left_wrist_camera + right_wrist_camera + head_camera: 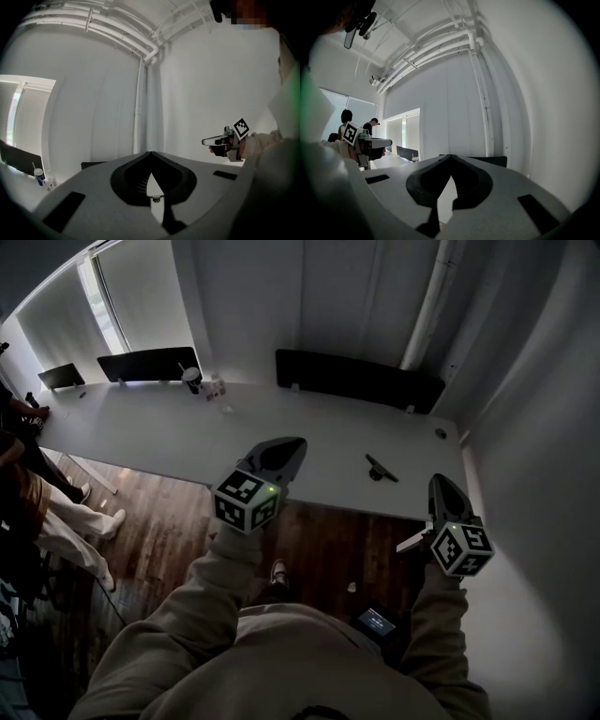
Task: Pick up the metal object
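left tool (292, 448) closed | right tool (441, 486) closed | 1 metal object (381, 468) | 1 cup (191, 380)

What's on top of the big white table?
A dark metal object, a cup and small items beside it. The left gripper hides part of the table near its front edge.

Your left tongs (289, 454) and right tongs (439, 489) hang at the near edge of the tabletop (169, 437). Between them the white surface is bare except for the metal object (381, 468), with open room all around it. A dark divider panel (356, 379) closes off the far edge behind it. A cup (192, 381) and small bottles (216, 387) stand well off to your left. On your right the wall (534, 427) runs close beside the tabletop's end, near your right tongs.
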A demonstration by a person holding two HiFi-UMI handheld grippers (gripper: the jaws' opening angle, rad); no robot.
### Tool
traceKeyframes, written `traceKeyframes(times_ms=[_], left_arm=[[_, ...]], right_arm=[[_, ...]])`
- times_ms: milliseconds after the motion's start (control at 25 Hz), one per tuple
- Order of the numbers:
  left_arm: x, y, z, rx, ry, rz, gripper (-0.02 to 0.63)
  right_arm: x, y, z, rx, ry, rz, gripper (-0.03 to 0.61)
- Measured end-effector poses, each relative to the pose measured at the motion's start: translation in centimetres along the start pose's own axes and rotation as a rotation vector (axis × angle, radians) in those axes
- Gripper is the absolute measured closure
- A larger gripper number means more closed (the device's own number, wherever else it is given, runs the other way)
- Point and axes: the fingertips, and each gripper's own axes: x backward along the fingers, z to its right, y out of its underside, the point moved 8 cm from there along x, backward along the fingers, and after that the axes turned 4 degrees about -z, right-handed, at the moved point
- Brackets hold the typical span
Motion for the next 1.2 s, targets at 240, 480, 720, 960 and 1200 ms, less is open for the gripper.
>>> traceKeyframes(times_ms=[240, 480, 720, 960, 1200], left_arm=[[-3.1, 0.1, -1.4, -0.011, 0.028, 0.022, 0.615], [-7.1, -0.2, -4.0, -0.01, 0.09, 0.048, 0.615], [-11.3, 0.4, -10.1, -0.036, 0.095, 0.046, 0.615], [-15.6, 1.1, -18.3, -0.015, 0.085, 0.017, 0.615], [-19.7, 1.9, -25.5, -0.026, 0.081, -0.014, 0.615]], right_arm=[[-2.3, 0.3, 1.5, 0.009, 0.004, -0.014, 0.56], [-6.2, 0.2, 2.8, 0.012, 0.025, -0.015, 0.56], [-13.1, 0.2, 3.2, 0.008, 0.034, -0.039, 0.56], [-21.7, -2.2, 3.1, 0.031, 0.041, -0.043, 0.56], [-28.2, -3.2, 2.7, 0.035, 0.08, -0.06, 0.56]])
